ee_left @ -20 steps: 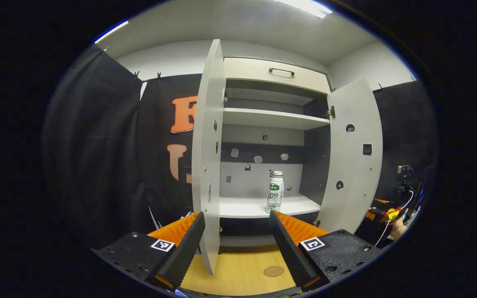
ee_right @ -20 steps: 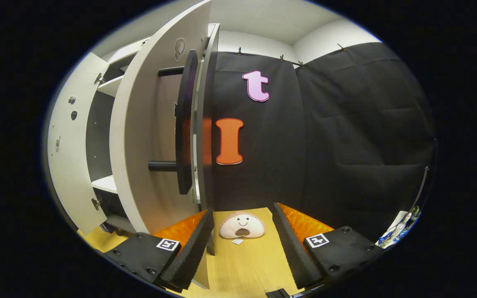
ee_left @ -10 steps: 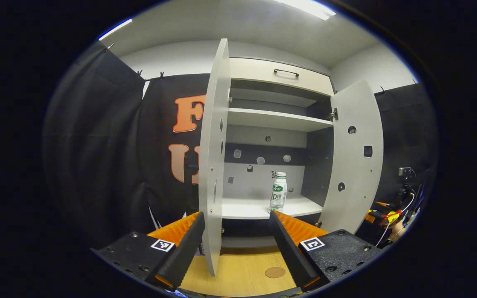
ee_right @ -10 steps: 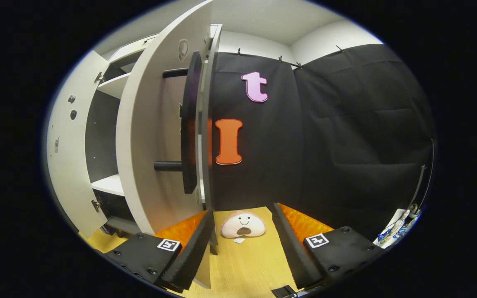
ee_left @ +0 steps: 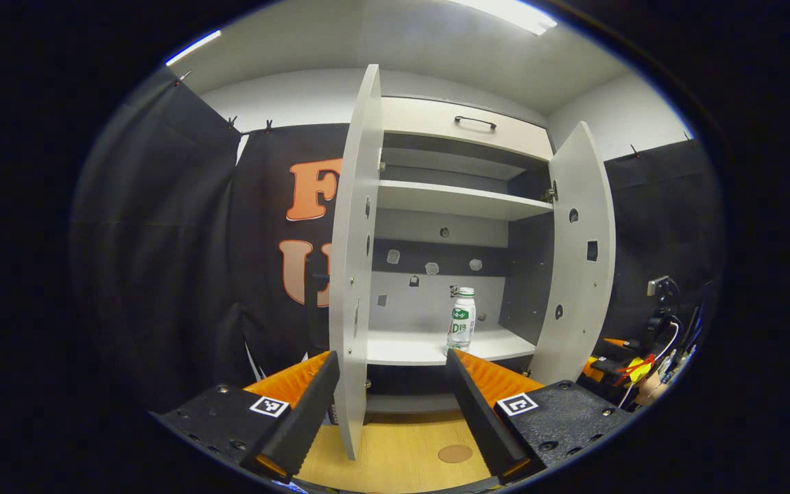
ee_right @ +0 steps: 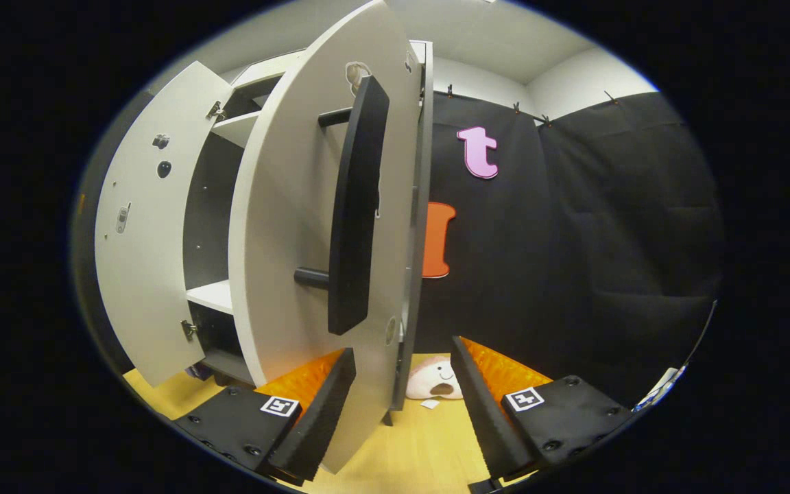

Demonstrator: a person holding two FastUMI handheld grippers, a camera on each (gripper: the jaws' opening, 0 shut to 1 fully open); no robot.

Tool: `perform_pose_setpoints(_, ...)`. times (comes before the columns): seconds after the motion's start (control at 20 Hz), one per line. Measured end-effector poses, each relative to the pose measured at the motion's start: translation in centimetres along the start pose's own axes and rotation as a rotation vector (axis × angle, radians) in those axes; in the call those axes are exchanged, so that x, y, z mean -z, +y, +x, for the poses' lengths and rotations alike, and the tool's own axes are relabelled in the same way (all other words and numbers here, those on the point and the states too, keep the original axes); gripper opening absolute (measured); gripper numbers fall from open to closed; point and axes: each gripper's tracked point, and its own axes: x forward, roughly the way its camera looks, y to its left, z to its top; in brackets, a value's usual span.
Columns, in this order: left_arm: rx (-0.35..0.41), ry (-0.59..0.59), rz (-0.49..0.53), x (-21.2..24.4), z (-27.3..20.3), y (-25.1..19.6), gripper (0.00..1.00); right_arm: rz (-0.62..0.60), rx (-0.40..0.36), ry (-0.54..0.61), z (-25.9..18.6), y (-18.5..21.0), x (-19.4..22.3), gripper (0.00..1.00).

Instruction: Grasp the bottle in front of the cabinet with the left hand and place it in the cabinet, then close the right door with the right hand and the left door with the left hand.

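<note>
At eleven o'clock of our wide-open right gripper (ee_right: 400, 405), right door (ee_right: 299, 254) stands edge-on, handle (ee_right: 355, 206) upright.

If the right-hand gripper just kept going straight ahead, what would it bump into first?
Most likely the right door: its lower edge already stands between the open right gripper's fingers, with the black handle above. Depth is hard to judge here.
</note>
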Motion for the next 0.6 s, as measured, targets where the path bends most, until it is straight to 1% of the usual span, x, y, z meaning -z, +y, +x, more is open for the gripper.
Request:
perform_pose_setpoints(0.1,-0.011,-0.003,0.003,-0.1,-0.2,0.5,0.93,-0.004,-0.004,0.000,0.8,1.0,0.1,0.93)
perform_pose_setpoints(0.15,-0.018,-0.003,0.004,-0.1,-0.4,0.8,0.93,-0.003,-0.006,-0.001,1.2,1.3,0.0,1.00)
perform_pose_setpoints(0.2,-0.025,-0.001,0.005,0.0,-0.5,1.1,0.93,0.001,-0.011,-0.001,1.5,1.7,0.0,0.93)
perform_pose_setpoints(0.35,-0.041,0.005,0.001,0.3,-0.3,2.0,0.93,0.017,-0.025,0.006,2.4,2.7,0.4,0.89)
perform_pose_setpoints(0.45,-0.050,0.009,-0.001,0.5,-0.1,2.5,0.93,0.012,-0.019,0.008,3.3,3.1,0.7,0.86)
perform_pose_setpoints(0.6,-0.066,0.017,0.005,1.0,0.1,3.3,0.93,0.008,-0.011,0.018,5.2,3.3,1.2,0.86)
